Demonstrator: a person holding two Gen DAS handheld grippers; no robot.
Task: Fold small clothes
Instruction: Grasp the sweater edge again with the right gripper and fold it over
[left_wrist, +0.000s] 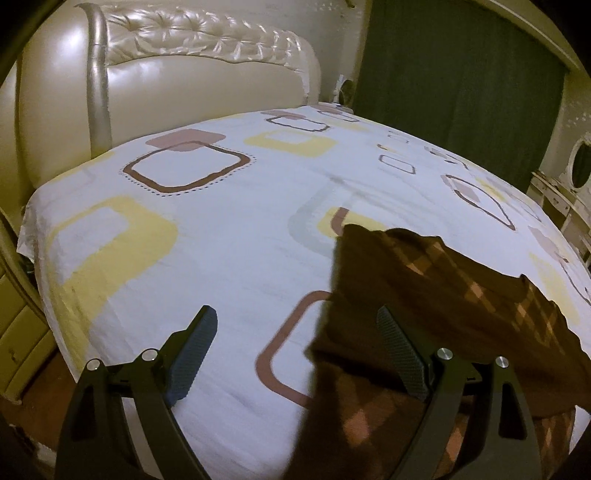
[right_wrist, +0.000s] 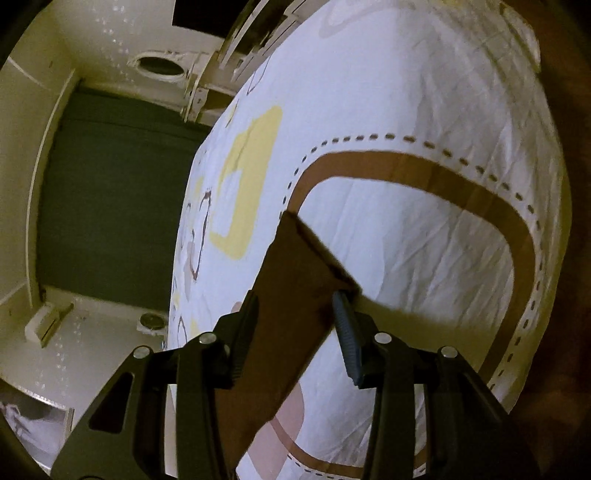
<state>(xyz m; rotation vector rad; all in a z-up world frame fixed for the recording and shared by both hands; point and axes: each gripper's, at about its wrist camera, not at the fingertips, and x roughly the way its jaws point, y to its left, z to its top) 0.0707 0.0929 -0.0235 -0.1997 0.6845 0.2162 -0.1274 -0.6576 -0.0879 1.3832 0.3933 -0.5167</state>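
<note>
A brown checked garment (left_wrist: 443, 295) lies rumpled on the patterned bedsheet (left_wrist: 207, 251), just ahead and to the right of the left gripper (left_wrist: 295, 325), whose 2 fingers stand wide apart and hold nothing. In the right wrist view, the right gripper (right_wrist: 295, 306) has a strip of the same brown cloth (right_wrist: 291, 280) between its fingers; whether it is pinched tight cannot be told. The fabric looks light, limp and easily bunched; hemmed edges and corners seem the surest holds.
</note>
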